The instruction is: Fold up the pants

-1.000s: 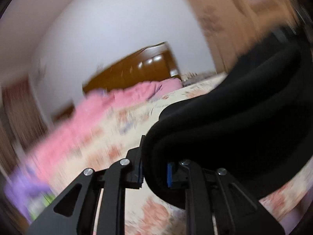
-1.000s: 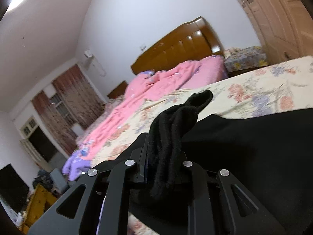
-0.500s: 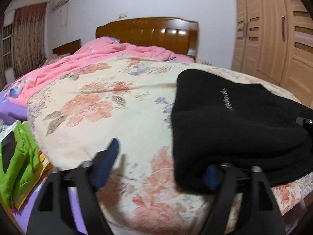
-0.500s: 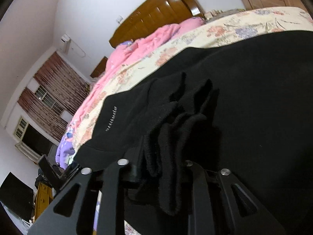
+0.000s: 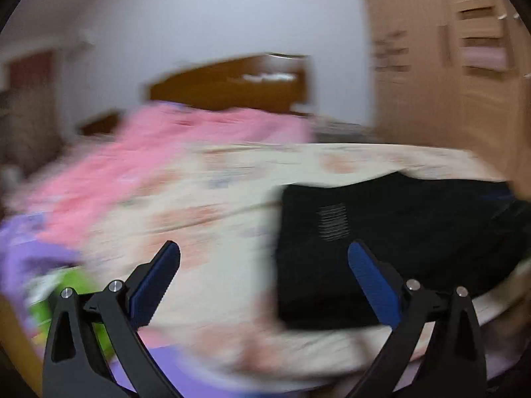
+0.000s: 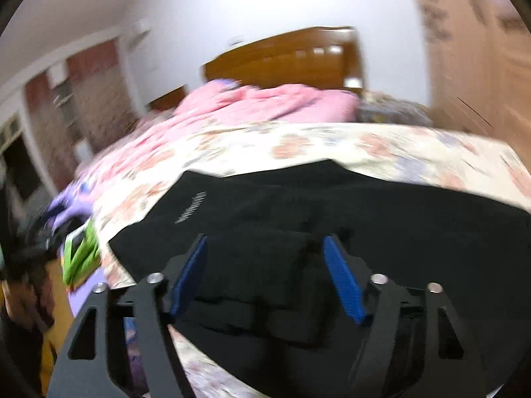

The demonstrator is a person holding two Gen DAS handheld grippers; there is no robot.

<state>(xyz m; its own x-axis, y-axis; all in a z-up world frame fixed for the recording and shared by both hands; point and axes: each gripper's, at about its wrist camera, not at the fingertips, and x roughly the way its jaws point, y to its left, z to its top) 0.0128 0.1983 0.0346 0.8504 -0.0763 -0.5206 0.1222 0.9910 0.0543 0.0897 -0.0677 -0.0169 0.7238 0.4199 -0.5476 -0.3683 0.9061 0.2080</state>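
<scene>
Jaws of the left gripper have just spread fully wide and grip nothing; the right gripper has been parting too, its blue pads clear of the cloth bunched between them. Folded black fleece pants lie at the near edge of the floral-sheeted bed.

pants on bed (near edge) — quilt behind | headboard beyond
</scene>
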